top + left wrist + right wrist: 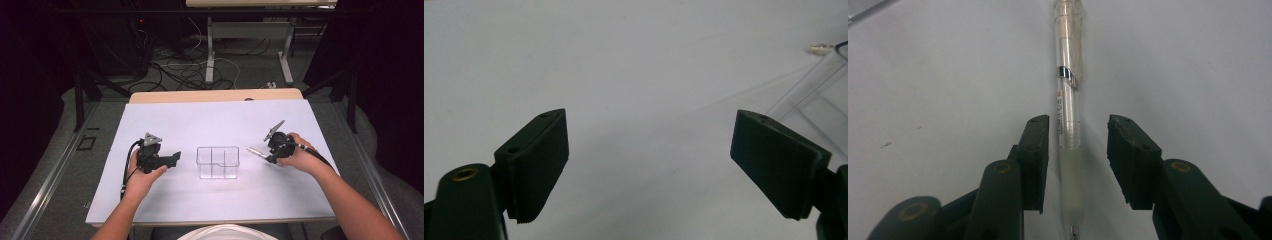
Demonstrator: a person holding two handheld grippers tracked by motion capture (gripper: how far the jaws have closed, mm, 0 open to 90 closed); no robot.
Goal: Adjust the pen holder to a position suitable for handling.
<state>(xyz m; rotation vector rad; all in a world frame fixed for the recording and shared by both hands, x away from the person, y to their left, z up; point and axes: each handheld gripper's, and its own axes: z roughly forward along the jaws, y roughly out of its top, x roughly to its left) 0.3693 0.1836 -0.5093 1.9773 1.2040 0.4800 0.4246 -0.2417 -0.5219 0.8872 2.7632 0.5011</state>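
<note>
A clear pen (1066, 90) with a frosted grip lies on the white table top (215, 120), and in the high view the pen (254, 151) sticks out toward the middle. My right gripper (1078, 145) straddles its grip end: the left pad is close against the barrel, while a gap shows on the right side. From above, the right gripper (267, 156) is right of a clear plastic divided box (218, 162). My left gripper (175, 157) sits left of that box, jaws wide apart. In its own view, the left gripper (649, 150) has nothing between its pads.
One corner of the clear box (819, 95) shows at the right edge of the left gripper view. The wooden table edge (215, 95) lies at the back. Beyond it, cables and another table's legs (210, 55) stand on the floor.
</note>
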